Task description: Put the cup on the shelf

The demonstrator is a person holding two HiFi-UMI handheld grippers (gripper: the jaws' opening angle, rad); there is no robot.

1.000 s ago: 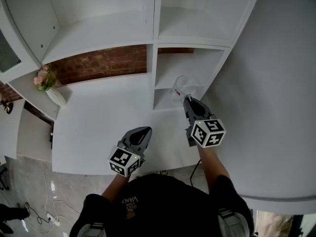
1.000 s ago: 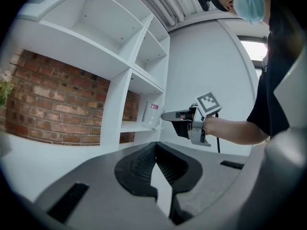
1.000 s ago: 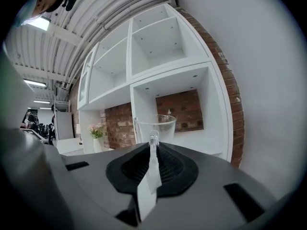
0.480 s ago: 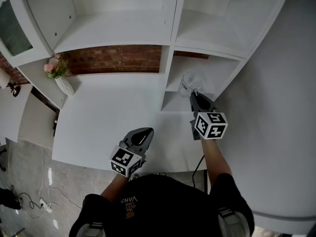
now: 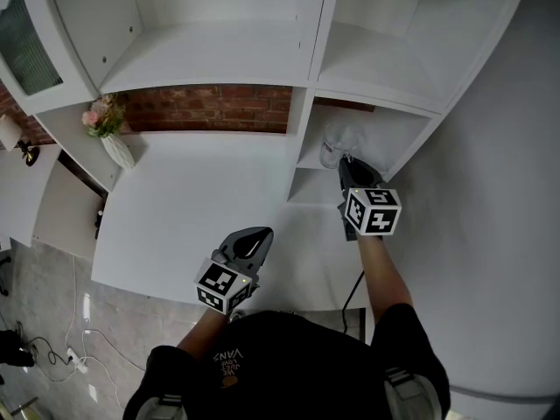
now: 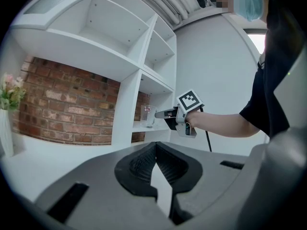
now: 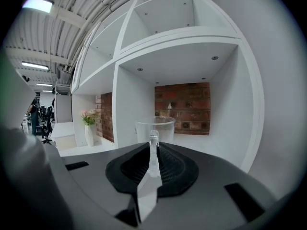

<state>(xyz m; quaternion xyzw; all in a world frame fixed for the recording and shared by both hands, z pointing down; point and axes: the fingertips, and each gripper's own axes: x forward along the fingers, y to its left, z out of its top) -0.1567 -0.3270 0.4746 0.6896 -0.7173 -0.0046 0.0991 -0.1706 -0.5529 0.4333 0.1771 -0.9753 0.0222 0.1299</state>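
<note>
The cup (image 5: 336,146) is clear glass with a handle. My right gripper (image 5: 349,164) is shut on that handle and holds the cup upright at the mouth of the lower right shelf compartment (image 5: 394,134). In the right gripper view the cup (image 7: 156,126) stands just beyond the pinched jaws of the right gripper (image 7: 153,142), over the compartment's white floor (image 7: 204,143); whether its base touches that floor is hidden. My left gripper (image 5: 250,240) hangs shut and empty above the table's front part. From the left gripper view, the left gripper (image 6: 156,166) points toward the cup (image 6: 147,115).
A white table (image 5: 188,204) runs under a brick back wall (image 5: 210,108). A white vase with pink flowers (image 5: 108,135) stands at its far left. More white shelf compartments (image 5: 210,55) sit above. A white wall (image 5: 490,191) closes the right side.
My right gripper has carried the cup forward and up, from in front of the shelf into the lower right compartment's opening. The left gripper has stayed where it was.
</note>
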